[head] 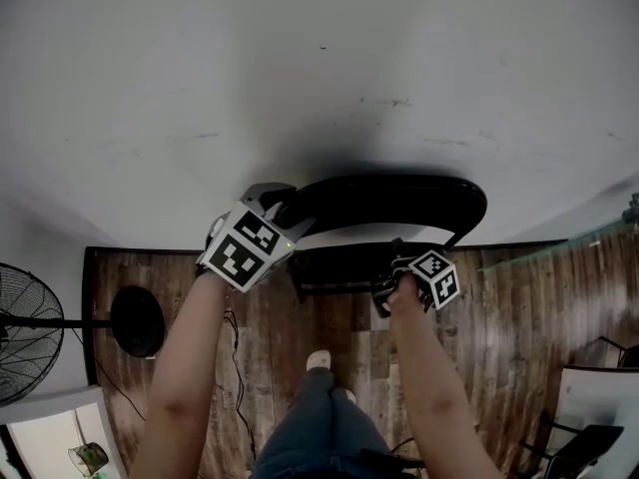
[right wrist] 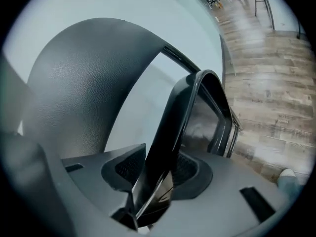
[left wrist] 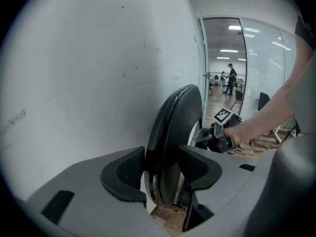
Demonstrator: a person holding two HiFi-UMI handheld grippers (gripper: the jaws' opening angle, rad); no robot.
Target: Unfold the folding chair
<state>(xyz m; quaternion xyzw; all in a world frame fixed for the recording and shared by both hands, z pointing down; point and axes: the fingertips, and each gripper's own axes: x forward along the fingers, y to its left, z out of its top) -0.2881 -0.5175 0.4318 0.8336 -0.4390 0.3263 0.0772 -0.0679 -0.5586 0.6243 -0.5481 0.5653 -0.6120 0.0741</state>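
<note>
Black folding chair [head: 399, 200] is seen at frame centre in the head view. It is still folded flat and leaned upright against the white wall [head: 300, 68], with its feet on the brown wooden plank floor [head: 499, 327].

Left gripper [head: 285, 208]: jaws are closed part-way onto the left end of the curved, padded black backrest [left wrist: 175, 127]. In the left gripper view the pads [left wrist: 126, 169] are pressed against both faces.

Right gripper [head: 384, 292]: lower and right of centre in the head view. Jaws are drawn narrow onto a thin glossy black panel edge [right wrist: 177, 127], which is judged to be the seat rim. The panel is pinched between both pads, as shown in the right gripper view.

Handling, as judged:
- Frame is taken to be rigid metal tube, so the chair is expected to be fairly heavy and stiff, with no flex.
- Glossy seat edge is likely slippery. A firm, square pinch is called for there.
- Padded backrest should give slightly and grip better, so it is suited as the steadying hold.
- Seat rim is the sensible place for the pull outward and down, while the top is held steady.
- Hinge may be stiff, and the feet could skid on the smooth floor.
</note>
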